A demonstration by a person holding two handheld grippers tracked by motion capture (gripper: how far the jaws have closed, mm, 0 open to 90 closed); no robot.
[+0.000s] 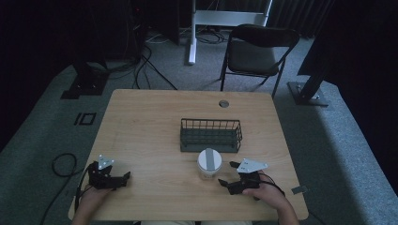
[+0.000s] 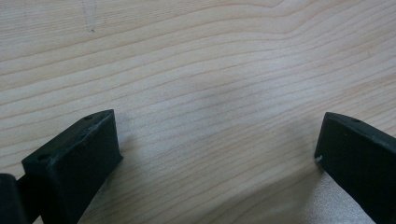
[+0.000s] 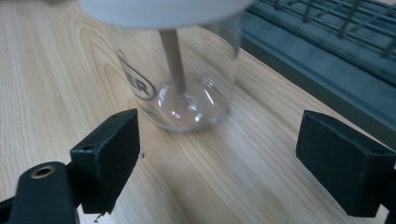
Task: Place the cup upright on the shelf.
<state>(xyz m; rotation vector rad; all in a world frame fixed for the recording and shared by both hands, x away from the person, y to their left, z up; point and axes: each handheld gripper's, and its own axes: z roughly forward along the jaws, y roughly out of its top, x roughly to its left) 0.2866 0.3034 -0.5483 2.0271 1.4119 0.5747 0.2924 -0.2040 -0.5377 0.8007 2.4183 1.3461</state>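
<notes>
A clear glass jar (image 1: 209, 164) with a white lid stands near the table's front, just before a dark wire basket (image 1: 211, 135). In the right gripper view the jar (image 3: 187, 79) is close ahead, a thin stick inside it, printed letters on its side. My right gripper (image 1: 226, 174) is open, its jaws pointing left at the jar from the right, a short gap away, nothing between them (image 3: 217, 154). My left gripper (image 1: 126, 177) rests open at the front left corner, over bare wood (image 2: 219, 135).
The wooden table (image 1: 155, 117) has a round cable hole (image 1: 224, 103) at its far edge. A folding chair (image 1: 256, 51) stands beyond the table. Cables lie on the grey carpet at left. The basket's dark base (image 3: 327, 60) lies right of the jar.
</notes>
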